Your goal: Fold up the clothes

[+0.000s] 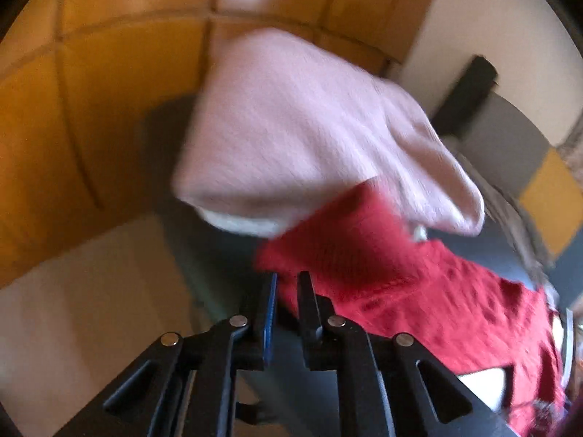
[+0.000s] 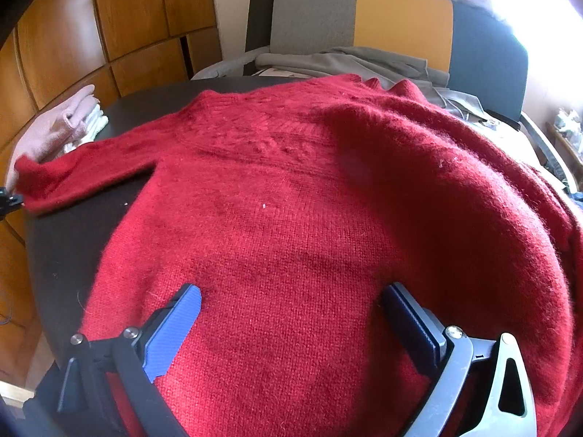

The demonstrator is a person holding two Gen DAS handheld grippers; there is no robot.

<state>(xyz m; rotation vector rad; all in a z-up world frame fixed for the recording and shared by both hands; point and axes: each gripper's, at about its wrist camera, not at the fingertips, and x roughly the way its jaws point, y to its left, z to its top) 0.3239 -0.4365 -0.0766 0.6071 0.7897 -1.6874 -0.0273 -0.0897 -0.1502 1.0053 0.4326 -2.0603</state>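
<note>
red sweater flat on table | sleeve end possibly bunched

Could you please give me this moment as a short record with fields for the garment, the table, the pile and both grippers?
garment: red sweater spread flat, one sleeve stretched out sideways
surface: dark round table
pile: folded pink clothes at the table edge, by the sleeve end
left gripper: narrow gap, at the sleeve end
right gripper: open over the sweater hem

Blurred view: the left gripper, jaws narrowly apart with nothing between them, sits just beside the red knitted sweater's sleeve; a folded pale-pink garment lies beyond the sleeve
</note>
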